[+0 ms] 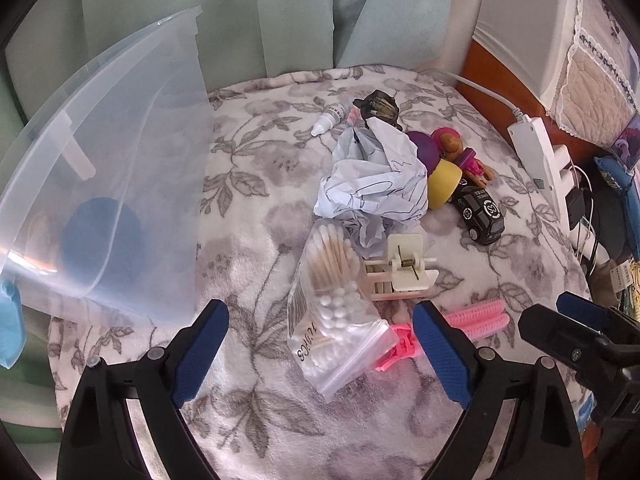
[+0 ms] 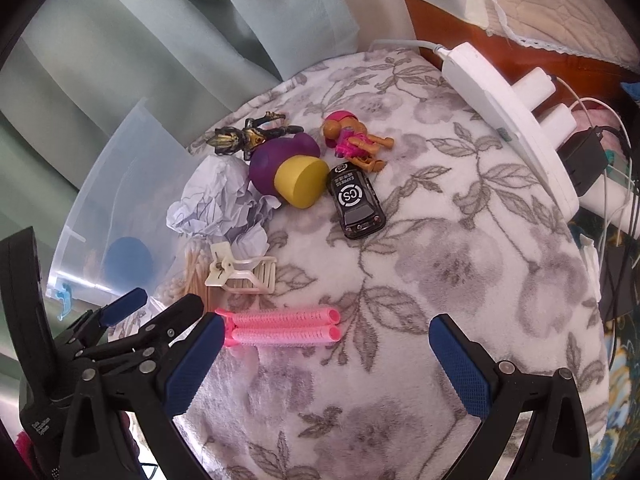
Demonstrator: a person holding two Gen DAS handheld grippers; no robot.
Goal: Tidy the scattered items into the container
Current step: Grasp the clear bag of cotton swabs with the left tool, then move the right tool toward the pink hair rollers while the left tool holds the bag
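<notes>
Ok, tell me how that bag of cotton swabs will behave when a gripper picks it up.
The bag of cotton swabs is thin clear plastic, so it will probably sag and crumple between the pads. It looks light for its bulk. The glossy film may slip, and the loose swabs would likely shift toward the lower end.

From my left wrist camera, the clear container (image 1: 120,168) is cut off by the frame's left edge, and a blue round thing (image 1: 102,236) inside shows only as a blur through its wall. The crumpled paper (image 1: 376,184) covers most of the purple and yellow toy (image 1: 440,184) and the lower part of the dark figure (image 1: 378,108). The bag of cotton swabs (image 1: 336,308) hides one end of the pink hair rollers (image 1: 476,318), and its printed label is too distorted for me to read. From my right wrist camera, the left gripper's body covers most of that bag. The power strip (image 2: 504,120) runs behind cables at the right edge.
</notes>
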